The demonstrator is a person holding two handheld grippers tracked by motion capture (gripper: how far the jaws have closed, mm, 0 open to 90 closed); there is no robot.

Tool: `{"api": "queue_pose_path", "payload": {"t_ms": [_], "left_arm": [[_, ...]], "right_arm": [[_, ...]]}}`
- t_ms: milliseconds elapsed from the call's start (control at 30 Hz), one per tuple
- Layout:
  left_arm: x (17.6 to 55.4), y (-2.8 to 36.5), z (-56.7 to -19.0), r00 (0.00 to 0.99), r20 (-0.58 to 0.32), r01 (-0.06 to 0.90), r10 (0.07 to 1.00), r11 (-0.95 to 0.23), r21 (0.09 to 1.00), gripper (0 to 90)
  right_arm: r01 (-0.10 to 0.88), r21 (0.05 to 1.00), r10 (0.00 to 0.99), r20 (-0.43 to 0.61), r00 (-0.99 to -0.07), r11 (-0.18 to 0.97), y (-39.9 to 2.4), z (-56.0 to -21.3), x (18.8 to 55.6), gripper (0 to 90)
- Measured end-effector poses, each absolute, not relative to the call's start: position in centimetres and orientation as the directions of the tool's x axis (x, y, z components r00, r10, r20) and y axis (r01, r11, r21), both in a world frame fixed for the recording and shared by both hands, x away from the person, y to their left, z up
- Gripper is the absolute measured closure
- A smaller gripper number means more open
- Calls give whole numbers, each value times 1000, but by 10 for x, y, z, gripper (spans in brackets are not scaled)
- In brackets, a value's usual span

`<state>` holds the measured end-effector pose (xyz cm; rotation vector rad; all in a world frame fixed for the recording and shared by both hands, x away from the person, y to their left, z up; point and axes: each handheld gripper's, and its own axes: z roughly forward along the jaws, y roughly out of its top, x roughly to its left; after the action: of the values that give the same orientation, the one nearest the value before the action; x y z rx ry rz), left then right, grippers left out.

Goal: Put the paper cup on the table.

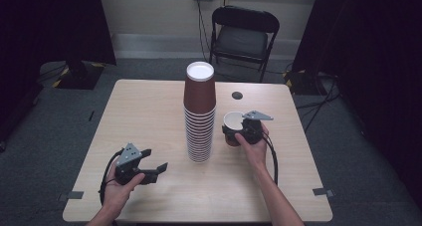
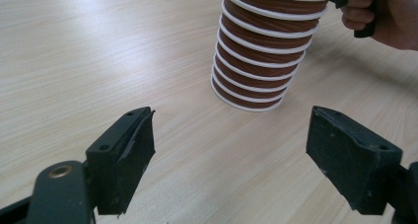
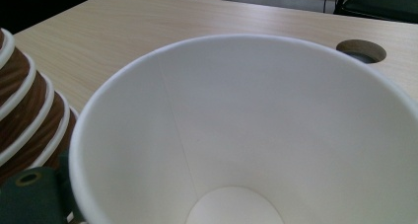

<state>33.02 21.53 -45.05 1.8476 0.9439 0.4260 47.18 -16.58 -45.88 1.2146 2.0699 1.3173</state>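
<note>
Left gripper (image 1: 158, 169): held in the left hand (image 1: 117, 186) low over the near left part of the table (image 1: 149, 111); jaws spread wide apart, nothing between them; bare wood between and ahead of the pads (image 2: 133, 155) in the left gripper view.

Right gripper (image 1: 234, 132): held in the right hand (image 1: 256, 146), well apart from the left gripper, on the far side of the stack from it; closed around a single cup, judging from the high view; jaws themselves hidden behind the cup in the right gripper view.

Single cup (image 1: 232, 124): brown outside, white inside; upright, mouth up, in the right gripper's grasp; whether resting on the table or lifted off it, cannot tell; white interior (image 3: 256, 135) and round bottom seen from just behind the rim in the right gripper view.

Cup stack (image 1: 199, 111): tall tower of brown cups nested upside down, white rims ringed one above another, white base on top; standing on the table ahead of the left gripper and to its right; just beside the held cup, on the right gripper's left (image 3: 24, 115); lower rings in the left gripper view (image 2: 261, 56).

Table hole (image 1: 237, 95): round opening beyond the right gripper, past the cup's rim (image 3: 361, 51).

Chair (image 1: 243, 37): black folding chair beyond the far edge of the table.
</note>
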Motion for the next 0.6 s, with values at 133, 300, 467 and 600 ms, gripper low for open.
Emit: {"api": "queue_pose_path", "payload": {"t_ms": [133, 300, 467, 600], "left_arm": [[331, 216, -451, 627, -118, 425, 770, -212, 880, 182], [332, 217, -453, 619, -127, 436, 775, -205, 876, 182], [332, 215, -453, 628, -122, 433, 769, -215, 875, 182], [332, 215, -453, 624, -125, 437, 771, -212, 874, 182]], "right_arm": [[454, 872, 836, 103, -539, 185, -168, -460, 466, 85], [469, 864, 838, 114, -534, 182, -170, -464, 462, 83], [466, 866, 842, 108, -528, 181, -170, -465, 460, 83], [466, 863, 845, 95, -526, 193, -169, -467, 460, 89]]}}
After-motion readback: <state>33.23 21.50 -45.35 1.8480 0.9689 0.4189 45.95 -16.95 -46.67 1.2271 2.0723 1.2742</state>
